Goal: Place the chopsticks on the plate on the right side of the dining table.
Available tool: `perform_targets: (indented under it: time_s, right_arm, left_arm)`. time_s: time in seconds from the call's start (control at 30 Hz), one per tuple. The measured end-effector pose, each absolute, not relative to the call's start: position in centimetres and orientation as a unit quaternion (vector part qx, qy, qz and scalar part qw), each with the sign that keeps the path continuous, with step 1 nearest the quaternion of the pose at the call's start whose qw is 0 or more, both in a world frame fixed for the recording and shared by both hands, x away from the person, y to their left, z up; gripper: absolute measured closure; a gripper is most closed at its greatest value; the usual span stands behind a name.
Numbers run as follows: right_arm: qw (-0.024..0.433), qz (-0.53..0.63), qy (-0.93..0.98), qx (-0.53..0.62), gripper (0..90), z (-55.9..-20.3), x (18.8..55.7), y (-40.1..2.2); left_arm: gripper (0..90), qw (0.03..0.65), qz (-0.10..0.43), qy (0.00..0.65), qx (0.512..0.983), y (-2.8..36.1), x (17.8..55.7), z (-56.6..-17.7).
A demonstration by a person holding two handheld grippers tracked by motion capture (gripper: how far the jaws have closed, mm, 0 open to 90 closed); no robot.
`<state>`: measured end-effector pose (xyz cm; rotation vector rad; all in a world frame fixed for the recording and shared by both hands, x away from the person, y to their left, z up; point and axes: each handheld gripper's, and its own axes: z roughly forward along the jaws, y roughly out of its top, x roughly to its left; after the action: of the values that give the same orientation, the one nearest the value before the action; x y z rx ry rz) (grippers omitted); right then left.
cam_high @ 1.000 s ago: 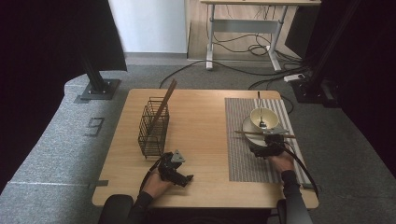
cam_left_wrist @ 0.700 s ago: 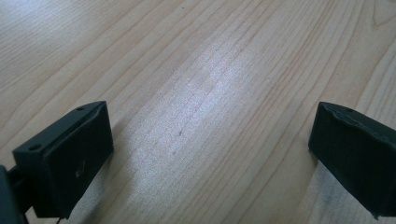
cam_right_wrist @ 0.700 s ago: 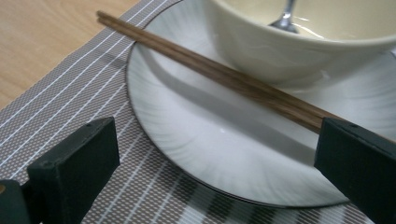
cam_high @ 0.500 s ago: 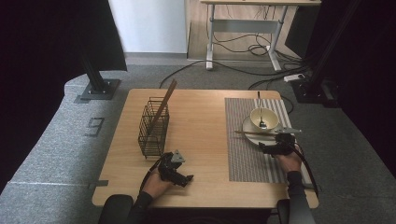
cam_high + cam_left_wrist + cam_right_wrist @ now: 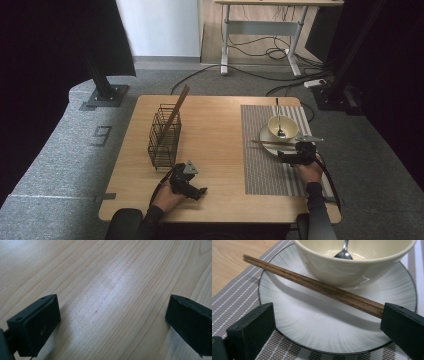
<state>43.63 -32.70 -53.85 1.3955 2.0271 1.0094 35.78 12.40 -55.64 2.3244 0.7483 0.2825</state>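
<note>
A pair of brown wooden chopsticks (image 5: 312, 282) (image 5: 272, 143) lies across the near side of a white plate (image 5: 324, 325) (image 5: 264, 136), in front of a cream bowl (image 5: 352, 262) (image 5: 282, 125) that holds a metal spoon (image 5: 344, 251) (image 5: 278, 117). My right gripper (image 5: 328, 315) (image 5: 293, 155) stands open at the plate's near edge. Its jaws are wide apart on either side and nothing is between them; the chopsticks' thick end runs behind the right jaw. My left gripper (image 5: 112, 315) (image 5: 197, 190) is open over bare wood near the table's front edge.
The plate sits on a striped grey placemat (image 5: 260, 170) on the table's right half. A black wire basket (image 5: 164, 135) with a long wooden stick (image 5: 176, 111) leaning in it stands left of centre. Table edge (image 5: 200, 217) lies just before the left hand.
My right gripper has shifted a little to the right beside the plate. The left gripper, the chopsticks and the bowl have stayed where they were.
</note>
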Motion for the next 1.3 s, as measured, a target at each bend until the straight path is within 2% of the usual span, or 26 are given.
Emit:
perform_targets:
  time_s: [0.5, 0.8, 1.07, 1.3]
  right_arm:
    - [0.252, 0.354, 0.736, 0.519, 0.0, -54.0, 43.8, -33.0]
    - [0.310, 0.337, 0.701, 0.547, 0.0, -52.9, 42.8, -35.4]
    - [0.329, 0.333, 0.677, 0.568, 0.5, -53.8, 42.9, -37.3]
    - [0.316, 0.345, 0.671, 0.575, 2.0, -54.7, 43.4, -38.2]
  left_arm:
    - [0.0, 0.335, 0.108, 0.286, 0.891, 12.4, 35.8, -55.6]
    - [0.0, 0.335, 0.108, 0.286, 0.891, 12.4, 35.8, -55.6]
    - [0.0, 0.335, 0.108, 0.286, 0.891, 12.4, 35.8, -55.6]
    - [0.0, 0.335, 0.107, 0.286, 0.891, 12.4, 35.8, -55.6]
